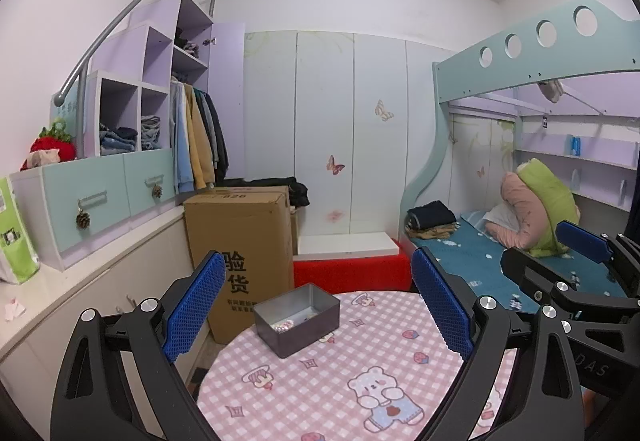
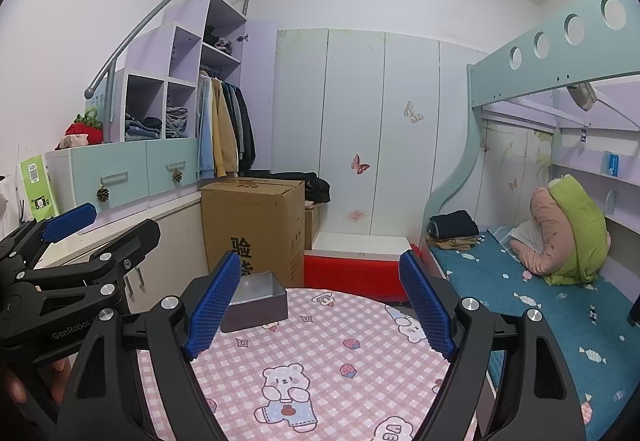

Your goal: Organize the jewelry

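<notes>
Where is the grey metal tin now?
In the left wrist view, the open grey rectangular metal tin sits at the far left edge of the round pink checked table, before the brown cardboard box.

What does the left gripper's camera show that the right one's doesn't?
Only the left wrist view looks into the grey tin and shows small jewelry lying on its floor. Only the right wrist view shows the white bear print at the tablecloth's far right edge. Both share the pink checked table, the cardboard box, the bed, and both open, empty grippers: left gripper, right gripper.
</notes>
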`<action>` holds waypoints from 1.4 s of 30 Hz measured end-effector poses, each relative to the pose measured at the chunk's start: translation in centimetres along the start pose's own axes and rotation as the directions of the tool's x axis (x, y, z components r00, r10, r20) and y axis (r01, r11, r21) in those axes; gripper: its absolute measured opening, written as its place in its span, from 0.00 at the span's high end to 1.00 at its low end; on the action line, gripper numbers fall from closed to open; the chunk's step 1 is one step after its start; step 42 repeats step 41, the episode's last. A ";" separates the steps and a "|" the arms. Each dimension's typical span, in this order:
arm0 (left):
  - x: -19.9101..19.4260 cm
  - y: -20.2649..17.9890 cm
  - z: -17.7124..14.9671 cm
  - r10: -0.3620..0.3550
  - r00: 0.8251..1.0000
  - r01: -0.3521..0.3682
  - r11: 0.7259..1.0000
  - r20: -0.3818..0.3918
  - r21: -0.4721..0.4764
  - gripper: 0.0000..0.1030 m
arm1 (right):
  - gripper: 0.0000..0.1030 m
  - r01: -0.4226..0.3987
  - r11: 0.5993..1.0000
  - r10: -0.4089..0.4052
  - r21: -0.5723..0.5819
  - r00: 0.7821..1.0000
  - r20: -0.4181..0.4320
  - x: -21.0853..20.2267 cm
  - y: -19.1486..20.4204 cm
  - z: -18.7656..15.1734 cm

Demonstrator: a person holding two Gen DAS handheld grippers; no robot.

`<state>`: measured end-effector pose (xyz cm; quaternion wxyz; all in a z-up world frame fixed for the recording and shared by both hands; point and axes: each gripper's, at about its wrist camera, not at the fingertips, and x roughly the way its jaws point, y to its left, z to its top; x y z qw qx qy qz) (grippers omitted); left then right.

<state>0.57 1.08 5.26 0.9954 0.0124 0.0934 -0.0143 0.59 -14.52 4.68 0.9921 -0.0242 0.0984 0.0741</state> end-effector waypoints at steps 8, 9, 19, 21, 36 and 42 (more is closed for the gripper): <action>0.2 -0.1 -0.1 -0.001 1.000 0.001 1.000 -0.001 0.002 0.12 | 0.23 0.001 1.000 -0.001 0.005 1.000 -0.004 0.2 0.2 0.1; 0.2 -0.1 -0.1 -0.001 1.000 0.001 1.000 -0.001 0.002 0.12 | 0.23 0.000 1.000 0.000 0.006 1.000 -0.005 0.3 0.1 0.1; 0.3 -0.2 -0.1 -0.002 1.000 0.002 1.000 -0.003 0.004 0.12 | 0.23 -0.001 1.000 0.001 0.006 1.000 -0.006 0.3 0.1 0.1; 0.4 -0.2 -0.2 -0.003 1.000 0.003 1.000 -0.002 0.005 0.12 | 0.23 0.000 1.000 0.000 0.006 1.000 -0.005 0.2 0.1 0.1; 0.5 -0.3 -0.3 0.002 1.000 -0.002 1.000 -0.011 0.000 0.12 | 0.23 0.000 1.000 0.000 0.011 1.000 -0.009 0.5 0.2 -0.1; 0.5 -0.2 -0.3 0.003 1.000 -0.003 1.000 -0.013 0.003 0.12 | 0.23 0.001 1.000 -0.001 0.012 1.000 -0.010 0.4 0.3 -0.2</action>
